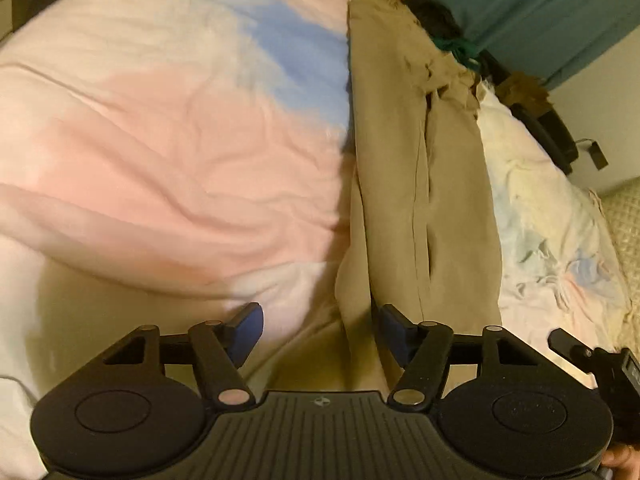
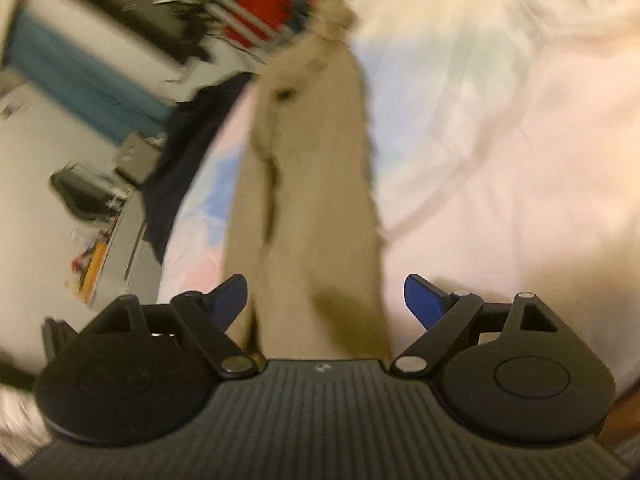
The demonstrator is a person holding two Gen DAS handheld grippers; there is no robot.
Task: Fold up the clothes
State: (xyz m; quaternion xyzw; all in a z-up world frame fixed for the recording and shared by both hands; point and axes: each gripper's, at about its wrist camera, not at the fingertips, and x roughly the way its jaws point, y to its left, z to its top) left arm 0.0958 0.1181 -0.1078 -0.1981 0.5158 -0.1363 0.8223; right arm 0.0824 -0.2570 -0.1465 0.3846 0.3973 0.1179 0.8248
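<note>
Khaki trousers point(image 1: 420, 168) flat on pastel bedspread point(image 1: 160, 140); no legible writing.

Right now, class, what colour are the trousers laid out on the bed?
Tan, a plain khaki; the trousers show best in the left wrist view.

I see the trousers point(image 1: 420, 184) lying lengthwise on the bedspread point(image 1: 168, 152), running away from both grippers. Clothes pile point(image 1: 436, 20) behind their far end. Bedspread extends on both sides.
</note>
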